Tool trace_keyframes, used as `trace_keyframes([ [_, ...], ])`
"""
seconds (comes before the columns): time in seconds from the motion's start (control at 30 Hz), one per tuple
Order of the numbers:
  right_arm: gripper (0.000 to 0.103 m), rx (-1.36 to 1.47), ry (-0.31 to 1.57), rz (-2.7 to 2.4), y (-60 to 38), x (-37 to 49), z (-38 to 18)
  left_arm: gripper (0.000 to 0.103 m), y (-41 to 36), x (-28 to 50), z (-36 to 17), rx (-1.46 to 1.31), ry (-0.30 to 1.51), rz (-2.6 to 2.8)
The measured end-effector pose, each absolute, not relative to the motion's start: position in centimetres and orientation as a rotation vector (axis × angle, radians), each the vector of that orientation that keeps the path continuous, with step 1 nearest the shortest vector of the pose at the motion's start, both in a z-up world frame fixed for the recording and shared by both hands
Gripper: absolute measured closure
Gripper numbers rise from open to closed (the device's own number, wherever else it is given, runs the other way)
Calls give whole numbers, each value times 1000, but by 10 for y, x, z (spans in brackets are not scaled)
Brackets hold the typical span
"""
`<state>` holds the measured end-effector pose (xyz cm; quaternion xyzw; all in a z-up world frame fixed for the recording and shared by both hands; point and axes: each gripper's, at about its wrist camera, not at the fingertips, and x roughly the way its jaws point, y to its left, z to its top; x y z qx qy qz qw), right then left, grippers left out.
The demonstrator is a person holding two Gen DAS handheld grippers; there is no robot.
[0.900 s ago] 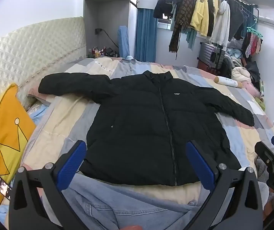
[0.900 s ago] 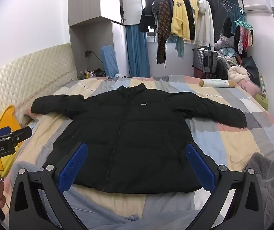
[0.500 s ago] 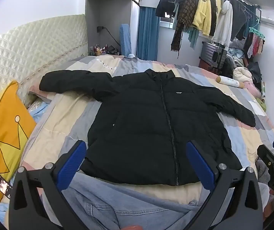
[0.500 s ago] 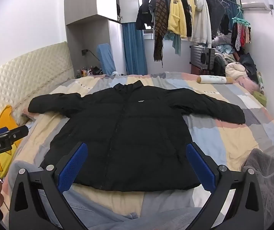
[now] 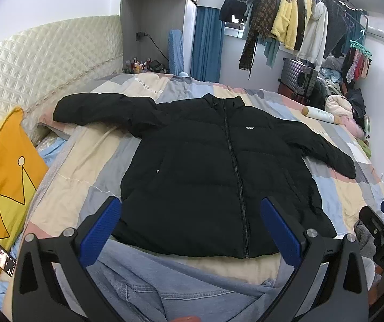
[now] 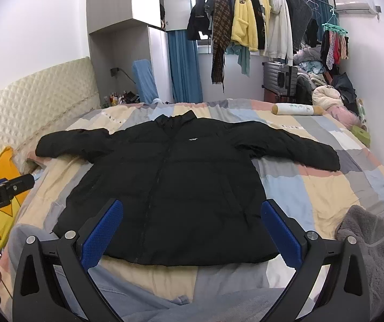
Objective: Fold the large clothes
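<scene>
A black puffer jacket lies flat, front up and zipped, on the patchwork bedspread, both sleeves spread out sideways. It also shows in the right wrist view. My left gripper is open and empty, held above the jacket's hem. My right gripper is open and empty, also above the hem. The right gripper's body shows at the left view's right edge; the left gripper's body shows at the right view's left edge.
A yellow crown cushion lies at the left by the quilted headboard. Blue jeans lie at the near bed edge. A grey fleece sits at the right. A white roll lies at the far side. Clothes hang on a rack.
Both grippers have tilted and drawn slightly, so the jacket sits a little lower in the views. The jacket has not moved. Both grippers stay open.
</scene>
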<state>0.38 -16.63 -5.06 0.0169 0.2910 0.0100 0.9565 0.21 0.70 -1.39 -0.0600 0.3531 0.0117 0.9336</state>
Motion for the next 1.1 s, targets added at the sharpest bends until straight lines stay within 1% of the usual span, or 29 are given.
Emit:
trace_keyframes([
  [0.67, 0, 24, 596, 28, -158, 7, -51, 0, 1, -3, -11, -125, 731, 17],
  [1.1, 0, 30, 595, 36, -157, 6, -50, 0, 2, 7, -6, -125, 738, 12],
])
